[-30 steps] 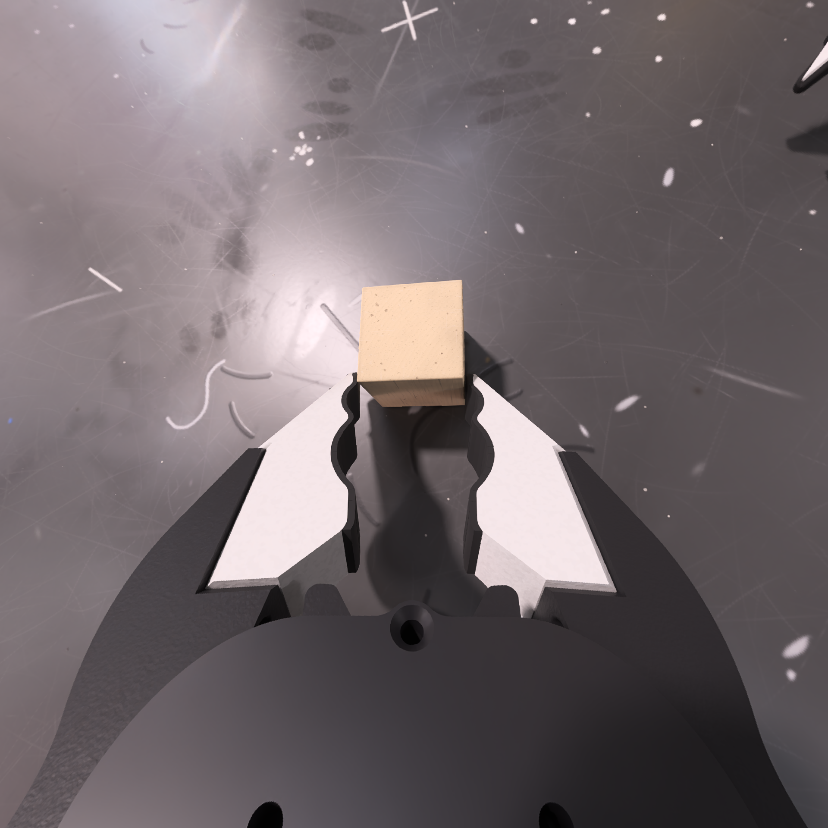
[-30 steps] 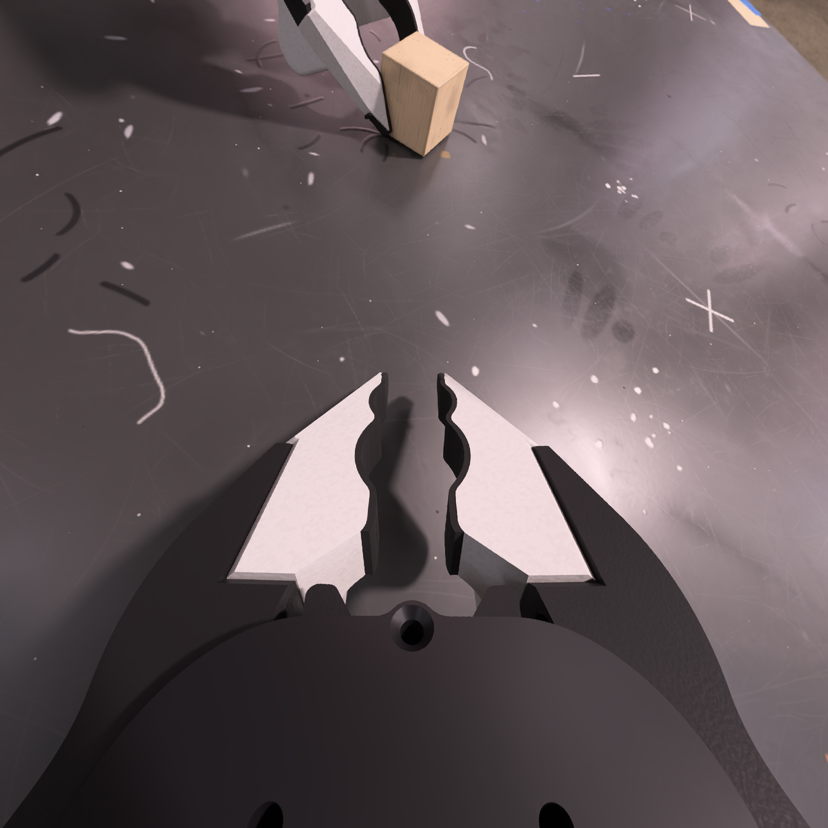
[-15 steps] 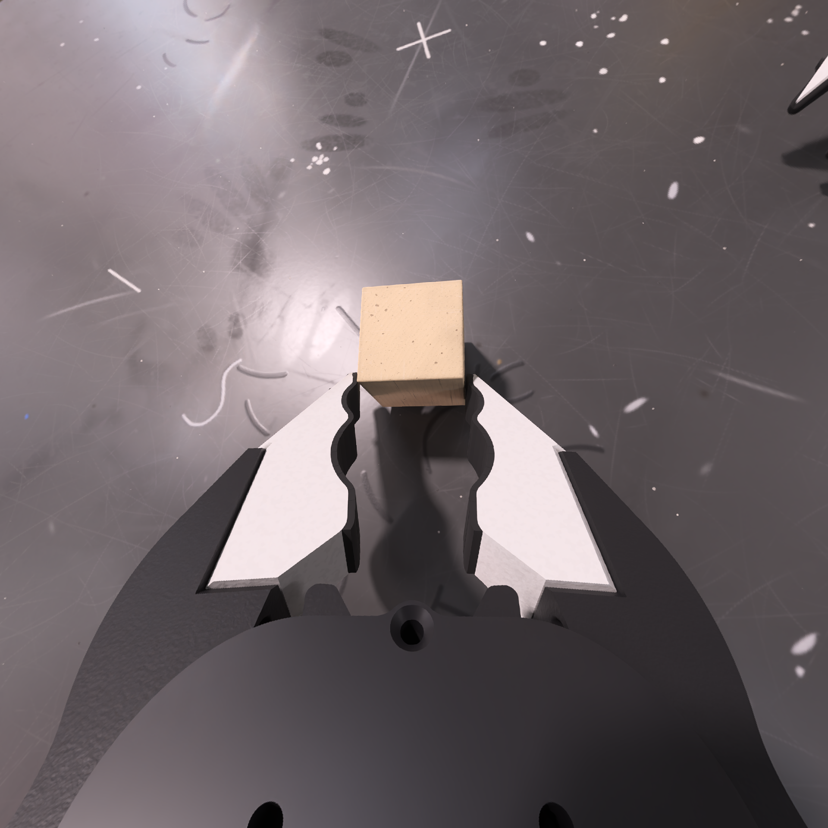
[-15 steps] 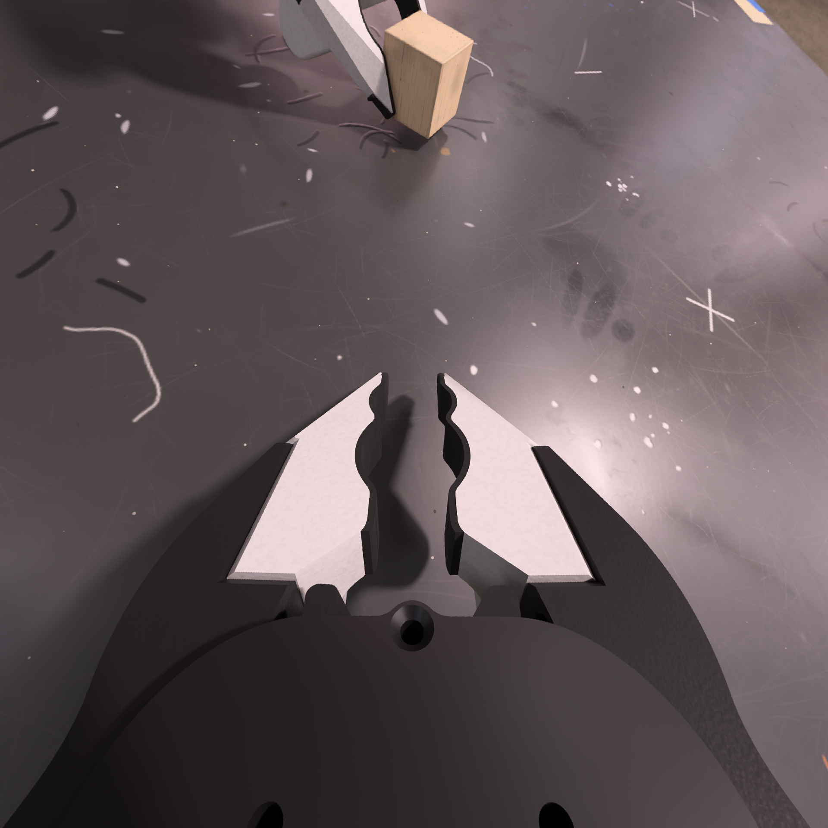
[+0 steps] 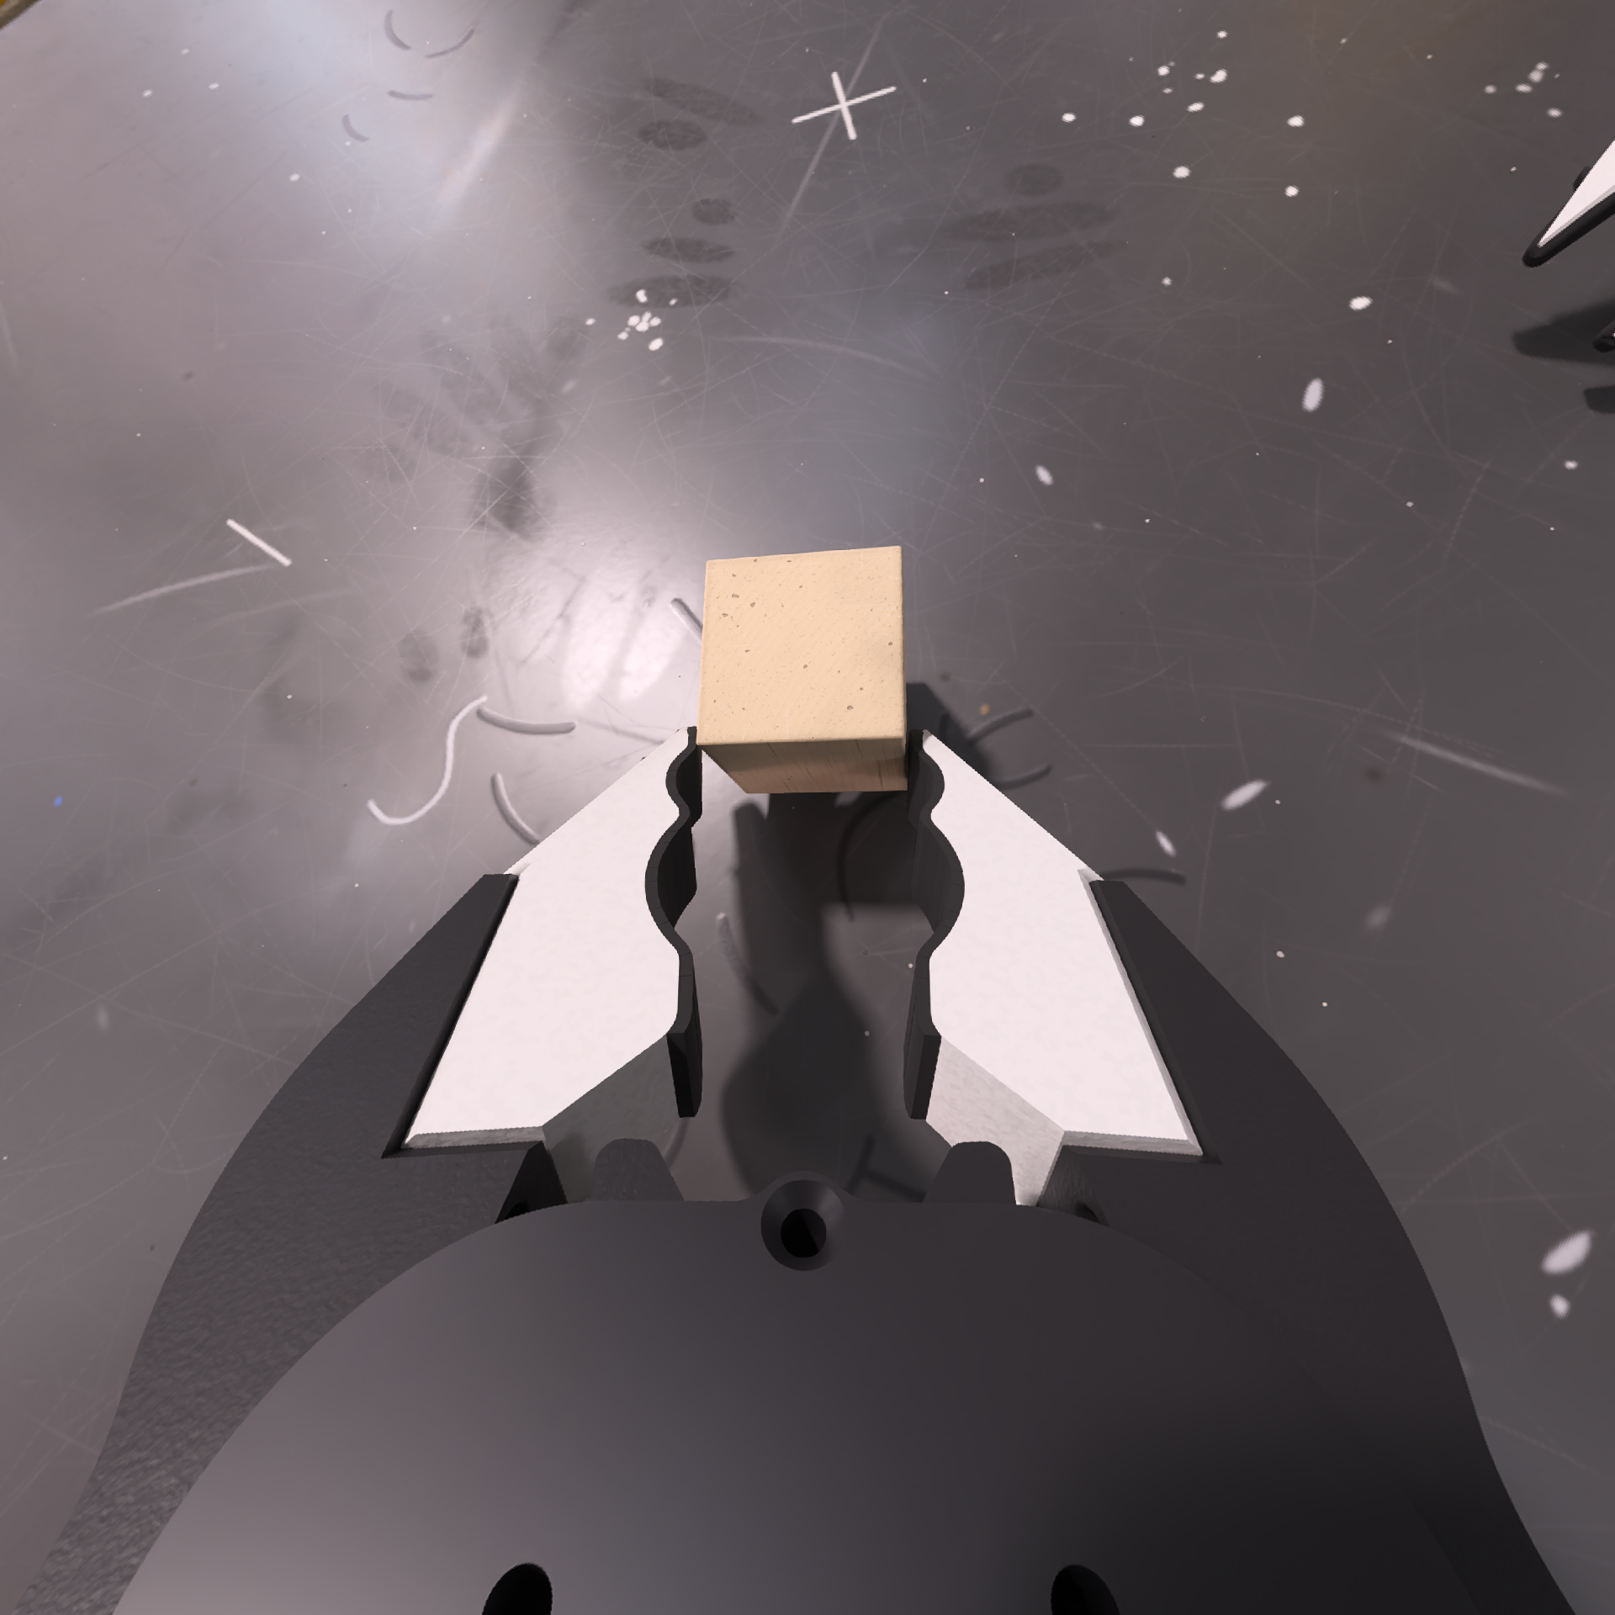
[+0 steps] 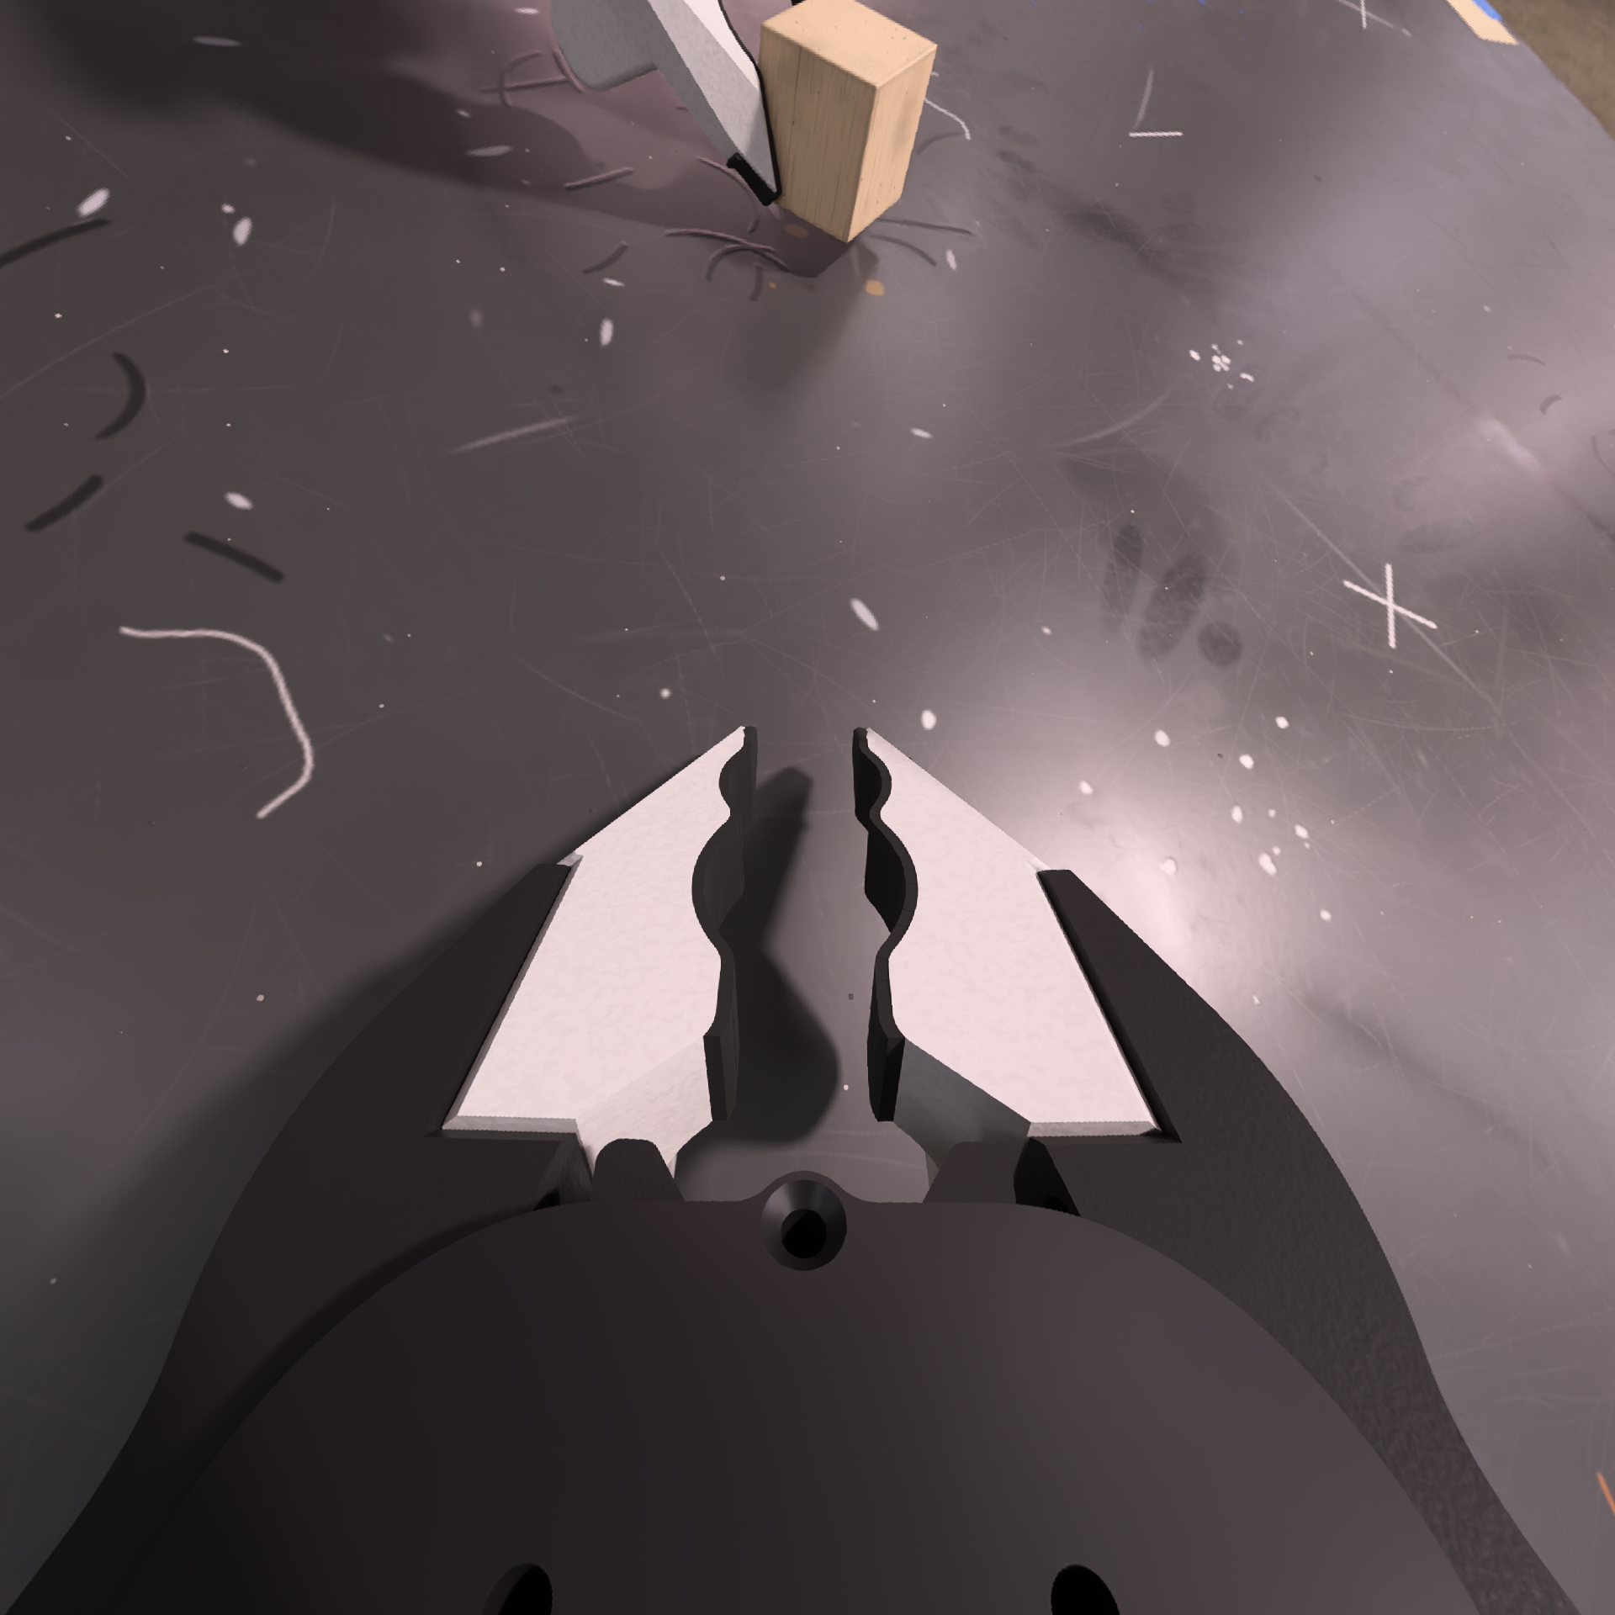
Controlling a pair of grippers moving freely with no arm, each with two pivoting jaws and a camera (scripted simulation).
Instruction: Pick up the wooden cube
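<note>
The wooden cube (image 5: 800, 664) is a light tan block held between the tips of my left gripper (image 5: 808, 743), which is shut on it. In the right wrist view the cube (image 6: 843, 114) hangs a little above the dark table, with its shadow beneath and one white finger (image 6: 717, 105) of the left gripper against its left side. My right gripper (image 6: 804, 738) is empty, its jaws a narrow gap apart, low over the table well short of the cube. One of its fingertips (image 5: 1582, 210) shows at the right edge of the left wrist view.
The table (image 5: 350, 350) is dark grey, scratched and flecked with white marks. Its far edge with a bit of blue tape (image 6: 1486, 22) shows at the top right of the right wrist view. Nothing else stands on it.
The left gripper has risen with the cube in it: in the right wrist view the cube has moved up off the table. The right gripper has hardly moved.
</note>
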